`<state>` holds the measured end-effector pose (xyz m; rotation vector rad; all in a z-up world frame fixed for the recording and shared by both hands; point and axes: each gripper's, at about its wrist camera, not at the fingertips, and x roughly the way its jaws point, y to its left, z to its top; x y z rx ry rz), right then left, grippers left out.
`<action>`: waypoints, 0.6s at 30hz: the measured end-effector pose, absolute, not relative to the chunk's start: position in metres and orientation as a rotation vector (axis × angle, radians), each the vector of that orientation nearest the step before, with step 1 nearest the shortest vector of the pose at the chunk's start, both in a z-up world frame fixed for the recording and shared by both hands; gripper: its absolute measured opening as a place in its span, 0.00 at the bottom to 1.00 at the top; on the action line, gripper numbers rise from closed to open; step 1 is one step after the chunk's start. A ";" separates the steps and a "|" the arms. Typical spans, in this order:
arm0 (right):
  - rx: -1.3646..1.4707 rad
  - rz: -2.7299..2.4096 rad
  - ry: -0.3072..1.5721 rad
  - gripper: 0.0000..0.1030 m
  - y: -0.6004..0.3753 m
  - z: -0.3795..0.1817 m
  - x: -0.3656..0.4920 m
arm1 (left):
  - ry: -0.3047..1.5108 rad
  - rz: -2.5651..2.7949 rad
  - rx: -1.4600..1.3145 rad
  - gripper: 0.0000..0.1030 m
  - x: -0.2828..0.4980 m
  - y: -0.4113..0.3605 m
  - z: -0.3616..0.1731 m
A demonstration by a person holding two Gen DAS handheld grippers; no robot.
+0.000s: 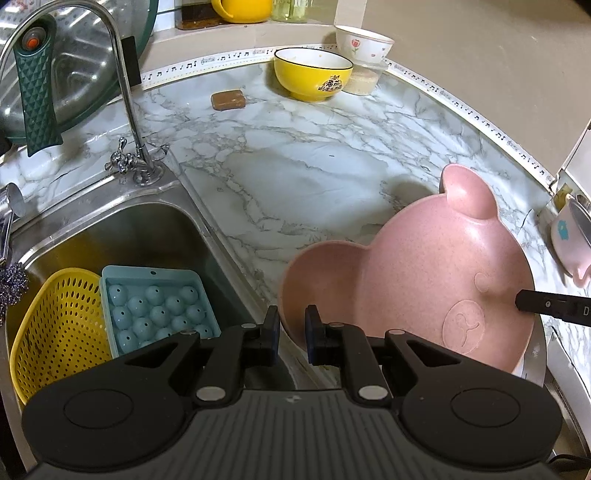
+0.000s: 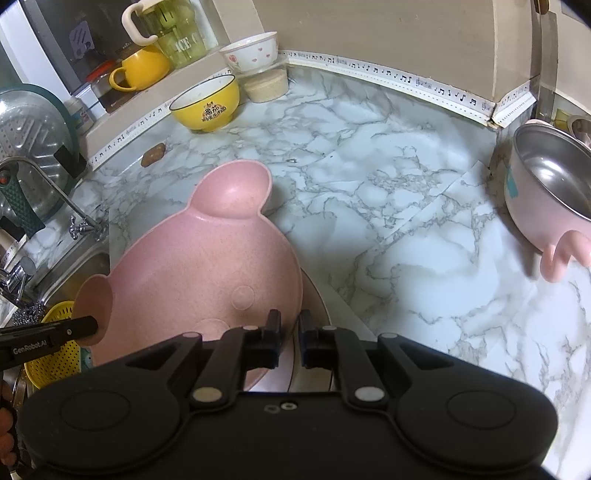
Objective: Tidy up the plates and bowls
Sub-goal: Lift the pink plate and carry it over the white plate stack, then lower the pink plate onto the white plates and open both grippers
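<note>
A pink bear-shaped plate point(image 1: 424, 280) with two round ears is held between both grippers, tilted, over the counter's edge beside the sink. My left gripper point(image 1: 291, 328) is shut on the rim of one ear. My right gripper point(image 2: 290, 334) is shut on the plate's point(image 2: 207, 266) opposite rim; its finger also shows in the left wrist view point(image 1: 546, 306). A metal rim lies under the plate point(image 2: 314, 295). A yellow bowl point(image 1: 312, 74) and a white flowered bowl point(image 1: 364, 44) stand at the back of the counter. A pink steel-lined bowl point(image 2: 550, 188) stands at the right.
The steel sink point(image 1: 122, 236) holds a yellow colander basket point(image 1: 59, 325) and a blue ball tray point(image 1: 159, 306). A faucet point(image 1: 125, 92) rises behind it. A brown sponge point(image 1: 228, 99) lies on the marble counter point(image 1: 295, 158). A yellow mug point(image 2: 142, 70) and glass jug point(image 2: 177, 33) stand on the ledge.
</note>
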<state>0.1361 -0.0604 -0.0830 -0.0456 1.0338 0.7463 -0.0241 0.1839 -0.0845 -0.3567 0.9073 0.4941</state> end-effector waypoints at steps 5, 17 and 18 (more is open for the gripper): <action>-0.067 0.738 1.018 0.15 -0.061 -0.081 0.133 | 0.912 0.485 -0.347 0.14 -0.024 0.182 -0.083; -0.082 0.730 0.960 0.50 -0.070 -0.069 0.126 | 0.894 0.466 -0.343 0.51 -0.036 0.178 -0.078; -0.084 0.730 0.953 0.51 -0.072 -0.067 0.125 | 0.888 0.468 -0.337 0.52 -0.038 0.177 -0.076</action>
